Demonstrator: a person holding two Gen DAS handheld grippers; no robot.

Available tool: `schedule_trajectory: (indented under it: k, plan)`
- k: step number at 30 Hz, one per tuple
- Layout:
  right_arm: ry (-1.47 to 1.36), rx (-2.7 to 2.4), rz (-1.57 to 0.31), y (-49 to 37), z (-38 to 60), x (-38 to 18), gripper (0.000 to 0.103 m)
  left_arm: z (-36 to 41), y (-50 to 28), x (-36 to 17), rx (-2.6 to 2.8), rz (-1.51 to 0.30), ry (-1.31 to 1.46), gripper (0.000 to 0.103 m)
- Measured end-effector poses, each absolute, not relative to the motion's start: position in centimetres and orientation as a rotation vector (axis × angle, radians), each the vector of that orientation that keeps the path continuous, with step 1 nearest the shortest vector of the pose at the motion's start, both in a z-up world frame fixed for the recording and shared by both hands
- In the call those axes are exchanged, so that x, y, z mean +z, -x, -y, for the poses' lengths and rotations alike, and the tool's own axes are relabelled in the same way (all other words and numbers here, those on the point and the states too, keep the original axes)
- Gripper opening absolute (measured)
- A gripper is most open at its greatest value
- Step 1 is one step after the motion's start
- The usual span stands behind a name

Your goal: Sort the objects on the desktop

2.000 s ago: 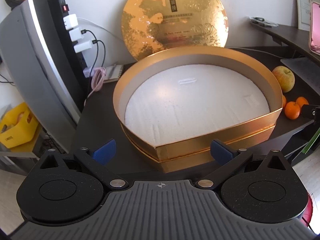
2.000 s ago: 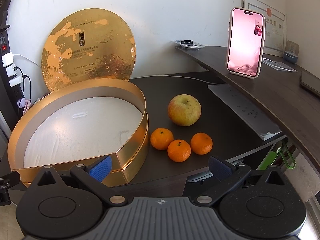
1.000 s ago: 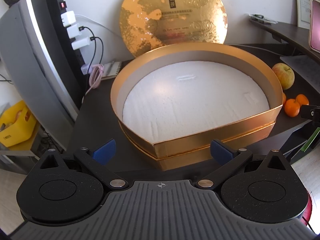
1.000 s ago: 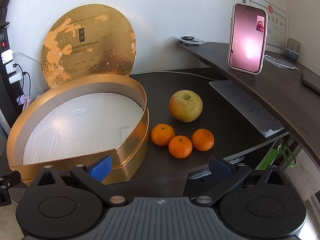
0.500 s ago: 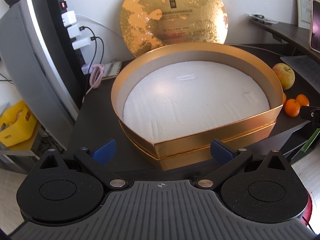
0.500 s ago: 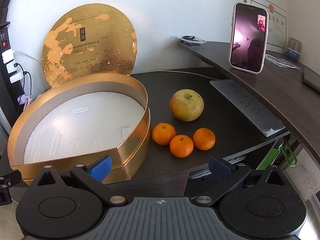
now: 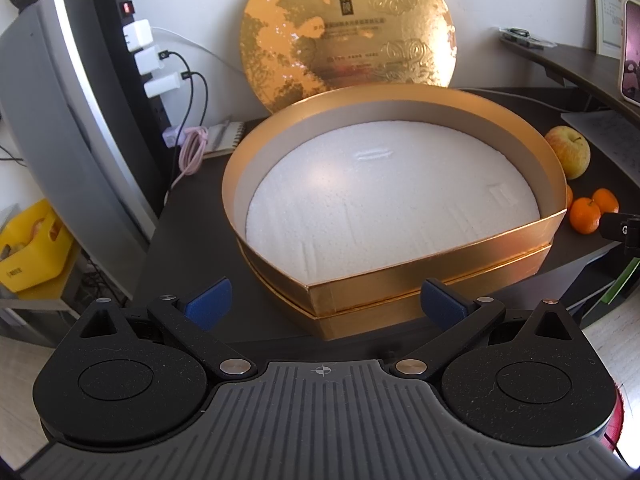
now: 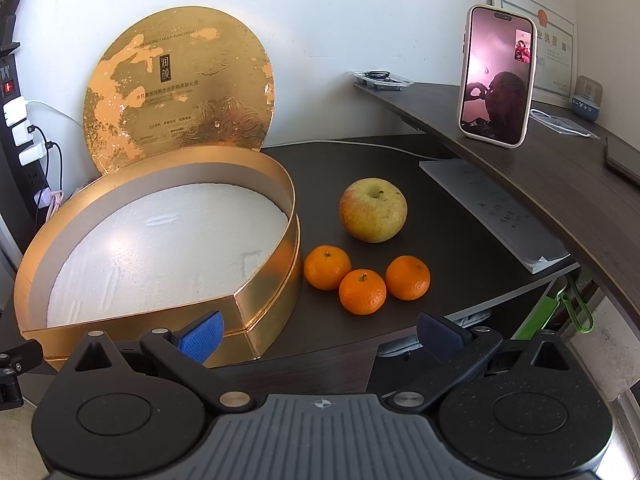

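Left gripper (image 7: 325,303): jaws spread wide, empty, touching nothing; hangs at near edge of desk, facing gold box (image 7: 440,280). Right gripper (image 8: 320,334): jaws likewise wide apart, empty.

Gold box: teardrop outline, pointed corner toward near edge, rounded end far; white foam (image 8: 160,248) lines floor. Round gold lid (image 8: 180,88) stands upright against wall behind box.

Apple (image 8: 373,210) right of box, stem up. Three tangerines (image 8: 362,291) clustered just nearer, first close beside box wall.

Dark desk (image 8: 460,260); raised shelf right carries upright phone (image 8: 496,76).
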State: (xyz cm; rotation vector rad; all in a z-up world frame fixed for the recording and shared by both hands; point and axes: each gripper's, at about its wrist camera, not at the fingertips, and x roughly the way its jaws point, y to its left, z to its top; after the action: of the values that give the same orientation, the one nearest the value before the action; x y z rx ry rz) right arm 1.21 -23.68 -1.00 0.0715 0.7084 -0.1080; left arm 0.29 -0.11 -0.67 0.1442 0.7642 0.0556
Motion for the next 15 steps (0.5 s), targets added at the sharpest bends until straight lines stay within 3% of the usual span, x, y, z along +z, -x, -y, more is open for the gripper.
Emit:
schedule_trajectory:
  k: [15]
  plan:
    - [-0.119,-0.105,-0.71,-1.8,25.1,-1.7,0.103,0.3,-0.8,-1.1,0.037,-0.786,-0.131,0.103]
